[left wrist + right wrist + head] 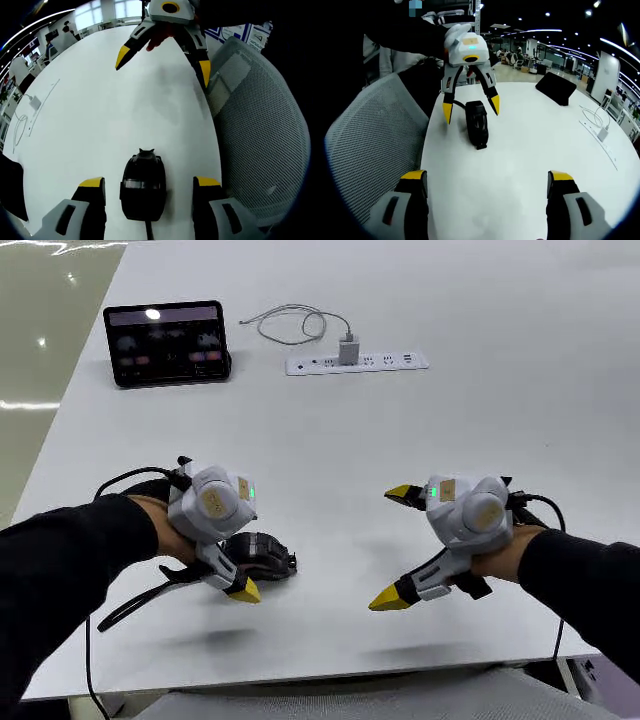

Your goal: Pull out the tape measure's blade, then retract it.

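Straddling the black tape measure (262, 552) at lower left of the head view, left gripper (149, 182) jaws were spread, not touching it; right gripper (392, 546) gaped wide at lower right, empty

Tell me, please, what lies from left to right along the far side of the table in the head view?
The tablet → coiled white cable → power strip.

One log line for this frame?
left gripper open, straddling tape measure, untouched | right gripper open above table | blade not out
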Motion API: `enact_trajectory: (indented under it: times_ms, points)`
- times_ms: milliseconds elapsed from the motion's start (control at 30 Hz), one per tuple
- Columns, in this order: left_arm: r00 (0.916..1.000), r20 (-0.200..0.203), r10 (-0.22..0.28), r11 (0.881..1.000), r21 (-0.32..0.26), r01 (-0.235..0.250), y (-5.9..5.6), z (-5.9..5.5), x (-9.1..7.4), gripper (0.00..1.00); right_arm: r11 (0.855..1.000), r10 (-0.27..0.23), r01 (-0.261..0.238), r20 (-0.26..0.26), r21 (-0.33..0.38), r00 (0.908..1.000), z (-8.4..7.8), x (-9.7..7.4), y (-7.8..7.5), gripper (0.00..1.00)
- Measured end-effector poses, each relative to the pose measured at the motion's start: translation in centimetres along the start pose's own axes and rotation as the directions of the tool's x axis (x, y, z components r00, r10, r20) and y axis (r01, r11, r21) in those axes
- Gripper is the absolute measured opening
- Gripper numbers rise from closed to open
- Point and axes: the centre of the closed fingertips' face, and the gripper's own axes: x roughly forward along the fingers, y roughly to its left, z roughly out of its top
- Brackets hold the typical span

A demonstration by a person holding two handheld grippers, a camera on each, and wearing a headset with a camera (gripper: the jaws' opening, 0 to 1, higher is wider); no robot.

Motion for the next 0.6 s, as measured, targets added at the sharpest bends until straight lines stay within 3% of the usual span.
enact_trajectory:
  times_ms: [133,300,333,367,433,600]
  points:
    - [0.9995,-0.031,0.002,1.000,0.009,-0.002,0.2,-0.7,0.3,0.51,1.000,0.020,-0.019,0.016,-0.022,0.9997,1.0,1.4,0.1,0.89]
    - [0.9993,-0.038,0.006,1.000,0.027,-0.005,0.5,-0.6,0.4,0.44,0.999,0.031,-0.031,0.011,-0.036,0.9995,1.8,3.2,0.1,0.86]
    - [0.9988,-0.049,0.003,1.000,0.027,-0.001,0.5,-0.8,0.5,0.37,0.999,0.038,-0.037,0.008,-0.038,0.9993,2.0,3.5,0.1,0.84]
    - [0.9975,-0.052,0.048,0.997,0.066,-0.044,1.3,-0.9,0.4,0.33,0.998,0.041,-0.040,0.008,-0.040,0.9991,2.1,3.7,0.1,0.82]
    - [0.9986,-0.049,0.018,0.998,0.060,-0.015,0.9,-0.7,0.1,0.33,0.997,0.046,-0.045,0.015,-0.059,0.9988,2.5,4.2,0.1,0.79]
    - [0.9981,-0.055,0.027,0.997,0.070,-0.023,0.9,-1.0,0.2,0.32,0.996,0.066,-0.065,0.010,-0.066,0.9978,3.0,5.5,-0.1,0.69]
